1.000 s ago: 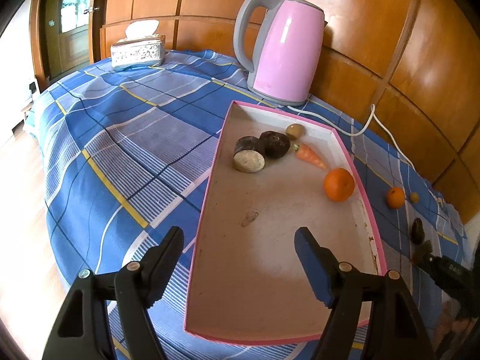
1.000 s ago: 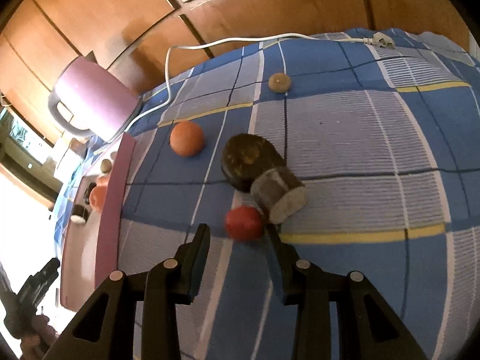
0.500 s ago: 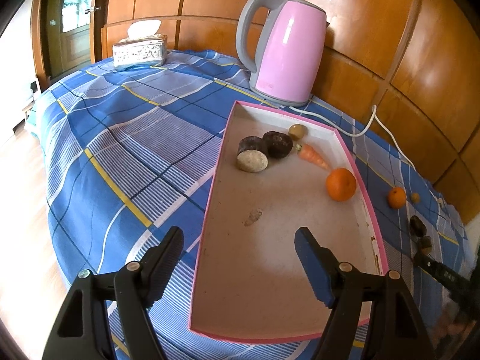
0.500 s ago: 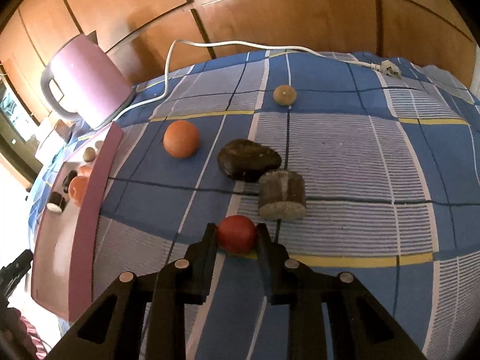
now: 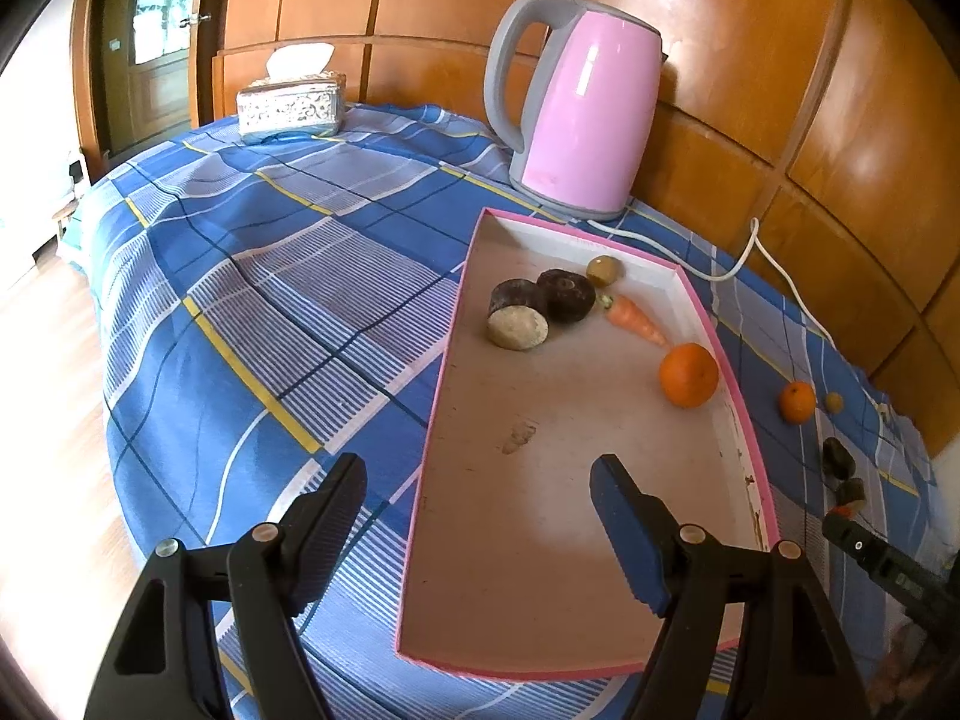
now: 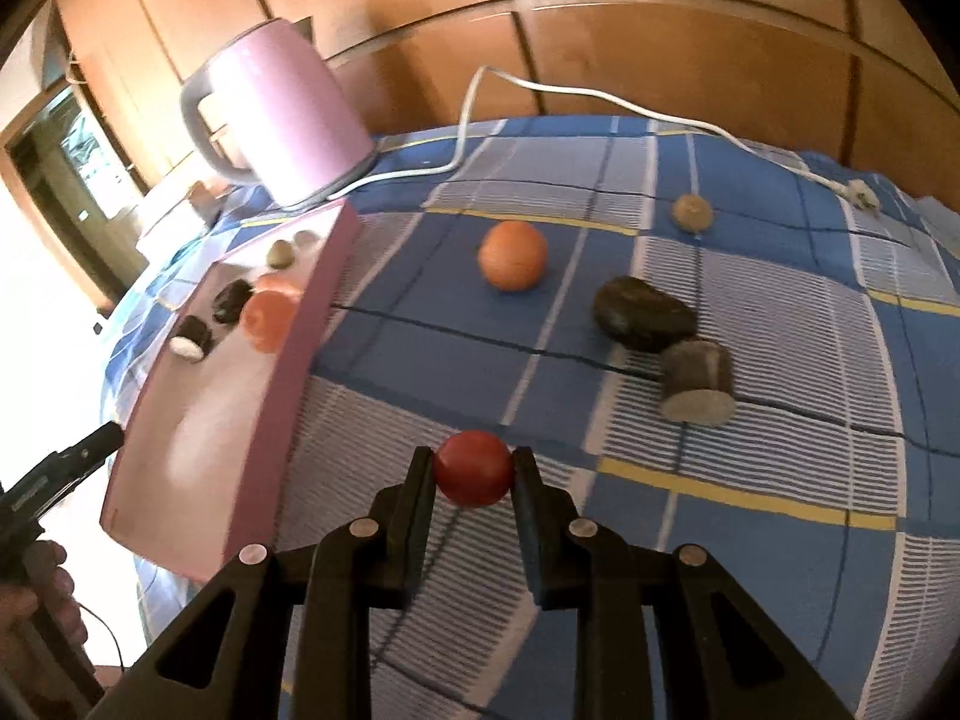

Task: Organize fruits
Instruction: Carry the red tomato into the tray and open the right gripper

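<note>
One small red fruit point(image 6: 474, 468) sits clamped between the two pads of the right gripper point(image 6: 474, 469), at six o'clock in the right wrist view; the jaws have closed onto it and press it from both sides above the blue checked cloth point(image 6: 750, 312). At twelve o'clock from it lies an orange point(image 6: 513, 255), at two o'clock a dark oval fruit point(image 6: 645, 312) touching a cut brown cylinder point(image 6: 696, 381), and farther off a small tan fruit point(image 6: 691, 211). At ten o'clock stands the pink-rimmed tray point(image 5: 441, 396), holding an orange fruit point(image 5: 688, 375), a carrot point(image 5: 636, 319), two dark pieces and a pale one. The left gripper point(image 5: 477, 495) hangs wide open and empty over the tray's near end. A pink kettle point(image 5: 585, 114) stands beyond the tray, a tissue box point(image 5: 291, 105) at eleven o'clock.
</note>
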Motion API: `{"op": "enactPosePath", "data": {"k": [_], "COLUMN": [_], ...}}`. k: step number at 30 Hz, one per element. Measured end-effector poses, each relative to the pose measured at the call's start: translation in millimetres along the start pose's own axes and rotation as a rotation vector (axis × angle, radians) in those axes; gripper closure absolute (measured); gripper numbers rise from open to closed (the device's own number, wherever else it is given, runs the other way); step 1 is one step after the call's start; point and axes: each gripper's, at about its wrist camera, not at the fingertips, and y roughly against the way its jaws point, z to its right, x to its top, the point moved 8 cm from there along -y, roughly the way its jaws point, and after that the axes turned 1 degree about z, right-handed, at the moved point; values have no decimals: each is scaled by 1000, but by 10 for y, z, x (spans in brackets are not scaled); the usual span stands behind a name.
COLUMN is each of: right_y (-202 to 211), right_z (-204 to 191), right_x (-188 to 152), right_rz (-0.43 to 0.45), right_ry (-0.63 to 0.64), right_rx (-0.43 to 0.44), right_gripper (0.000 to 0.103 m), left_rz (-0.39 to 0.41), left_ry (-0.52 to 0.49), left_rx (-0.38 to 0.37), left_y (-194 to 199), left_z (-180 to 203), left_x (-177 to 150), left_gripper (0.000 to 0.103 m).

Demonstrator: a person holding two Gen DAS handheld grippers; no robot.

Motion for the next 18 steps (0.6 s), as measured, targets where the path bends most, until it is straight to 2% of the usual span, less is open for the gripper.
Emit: {"op": "enactPosePath", "data": {"k": [7, 12, 18], "right_y": [-10, -59, 22], "right_z": [-234, -240, -402], "right_x": [-25, -70, 24], "right_rz": [-18, -34, -13], "right_ry": [68, 73, 109], "right_rx": [27, 19, 61], "right_gripper": [78, 78, 78], "left_rz": [10, 8, 0], "left_ry": [24, 36, 53], "left_rx": [14, 28, 34], "left_y": [30, 25, 3], "left_z": [-77, -122, -163], "left_x": [16, -1, -13], "left_gripper": [25, 23, 23]}}
